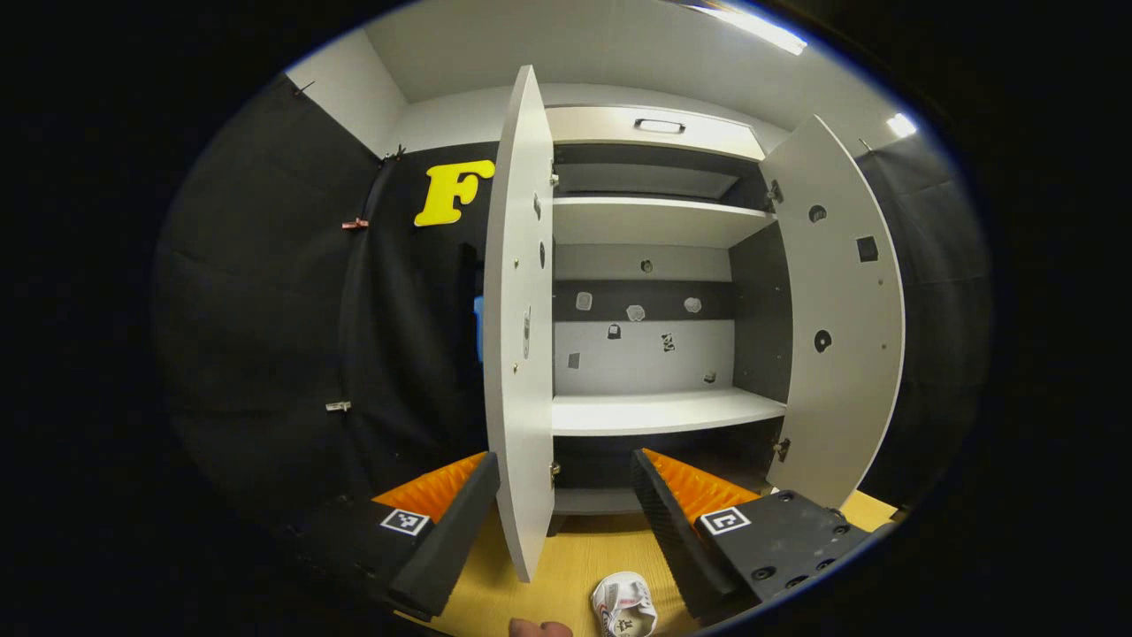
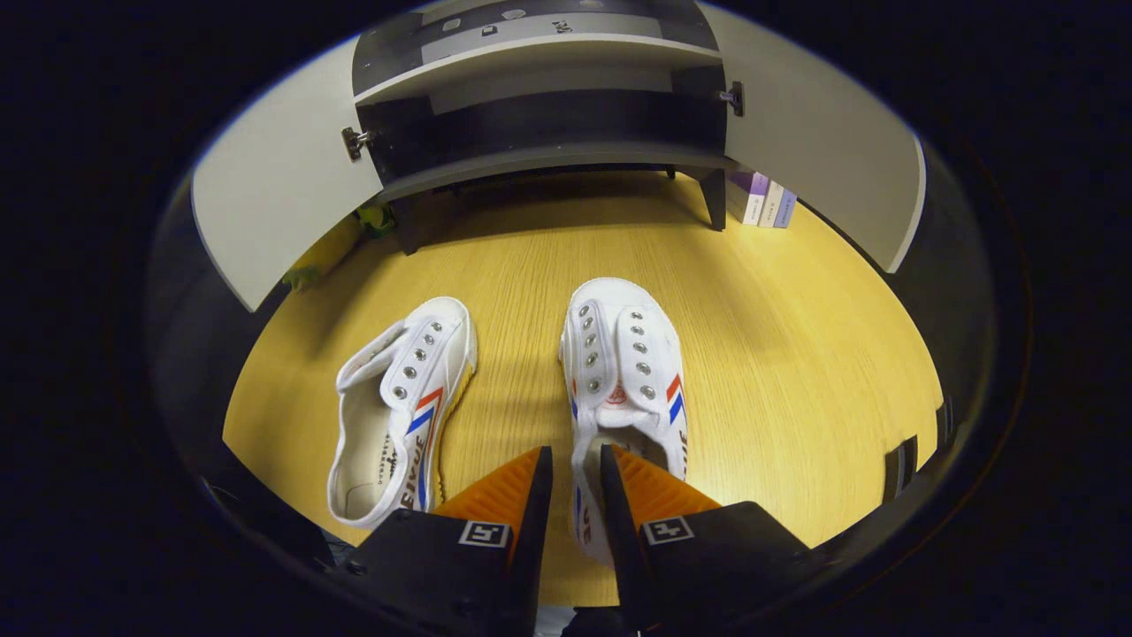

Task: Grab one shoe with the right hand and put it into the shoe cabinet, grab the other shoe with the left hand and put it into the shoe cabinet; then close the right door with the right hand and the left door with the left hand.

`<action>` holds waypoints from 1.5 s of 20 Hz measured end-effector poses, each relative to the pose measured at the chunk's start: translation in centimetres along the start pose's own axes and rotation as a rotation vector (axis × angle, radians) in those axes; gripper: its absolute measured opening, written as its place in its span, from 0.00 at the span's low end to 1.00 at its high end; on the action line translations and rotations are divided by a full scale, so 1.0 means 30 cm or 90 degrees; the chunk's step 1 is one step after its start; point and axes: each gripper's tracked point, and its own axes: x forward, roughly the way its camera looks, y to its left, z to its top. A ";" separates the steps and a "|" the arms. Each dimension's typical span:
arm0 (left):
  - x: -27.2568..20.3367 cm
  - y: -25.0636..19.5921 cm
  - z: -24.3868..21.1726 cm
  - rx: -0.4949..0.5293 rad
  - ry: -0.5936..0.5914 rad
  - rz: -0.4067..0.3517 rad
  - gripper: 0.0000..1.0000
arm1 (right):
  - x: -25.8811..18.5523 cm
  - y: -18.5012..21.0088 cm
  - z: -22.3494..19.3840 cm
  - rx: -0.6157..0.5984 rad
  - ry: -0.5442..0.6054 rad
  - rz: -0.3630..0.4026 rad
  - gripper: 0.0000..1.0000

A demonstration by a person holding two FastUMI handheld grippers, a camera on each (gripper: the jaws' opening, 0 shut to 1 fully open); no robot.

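Note:
Two white canvas shoes with red and blue stripes lie on the wooden floor in front of the open shoe cabinet (image 2: 531, 97). In the right gripper view, my right gripper (image 2: 575, 451) is shut on the left side wall of the right-hand shoe (image 2: 623, 363), near its heel opening. The other shoe (image 2: 398, 407) lies to its left, untouched. In the left gripper view, my left gripper (image 1: 564, 460) is open and held up facing the cabinet's middle shelf (image 1: 663, 411), with nothing between its fingers. One shoe's toe (image 1: 623, 606) shows on the floor below it.
Both cabinet doors stand wide open: the left door (image 1: 522, 336) edge-on close to my left gripper, the right door (image 1: 840, 310) swung outward. Several books (image 2: 761, 199) stand by the cabinet's right leg. A small green object (image 2: 376, 217) lies near the left leg. A fingertip (image 1: 539, 628) shows low.

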 end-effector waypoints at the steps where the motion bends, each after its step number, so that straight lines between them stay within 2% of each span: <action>1: 0.000 0.004 -0.012 -0.007 0.005 0.001 0.95 | 0.031 -0.004 0.011 -0.001 -0.016 -0.008 0.40; 3: -0.007 0.021 -0.049 -0.008 0.017 0.010 0.93 | 0.084 -0.014 0.051 -0.006 -0.060 -0.031 0.40; 5: -0.019 0.044 -0.085 0.000 0.030 0.023 0.95 | 0.108 -0.017 0.081 0.001 -0.087 -0.046 0.28; 7: -0.034 0.067 -0.123 0.005 0.046 0.035 0.95 | 0.141 -0.022 0.113 0.008 -0.111 -0.057 0.27; 8: -0.045 0.075 -0.143 0.006 0.055 0.039 0.95 | 0.156 -0.014 0.127 0.005 -0.126 -0.047 0.25; 9: -0.053 0.081 -0.156 0.008 0.064 0.042 0.95 | 0.158 -0.005 0.125 -0.003 -0.122 -0.036 0.16; 10: -0.062 0.083 -0.168 0.010 0.071 0.044 0.95 | 0.163 0.002 0.130 -0.011 -0.127 -0.023 0.10; 12: -0.072 0.082 -0.164 0.012 0.074 0.045 0.95 | 0.176 -0.002 0.127 -0.024 -0.109 0.001 0.05; 15: -0.072 0.057 -0.131 0.006 0.068 0.032 0.95 | 0.133 -0.025 0.148 -0.037 -0.085 0.026 0.05; 17: -0.069 0.040 -0.098 0.003 0.062 0.023 0.95 | 0.089 -0.040 0.176 -0.063 -0.082 0.035 0.05; 22: -0.065 0.014 0.001 0.000 0.033 0.014 0.95 | -0.093 -0.053 0.289 -0.031 -0.108 0.065 0.05; 30: -0.088 -0.066 0.073 0.005 -0.002 -0.019 0.94 | -0.489 -0.026 0.617 -0.008 -0.196 0.106 0.05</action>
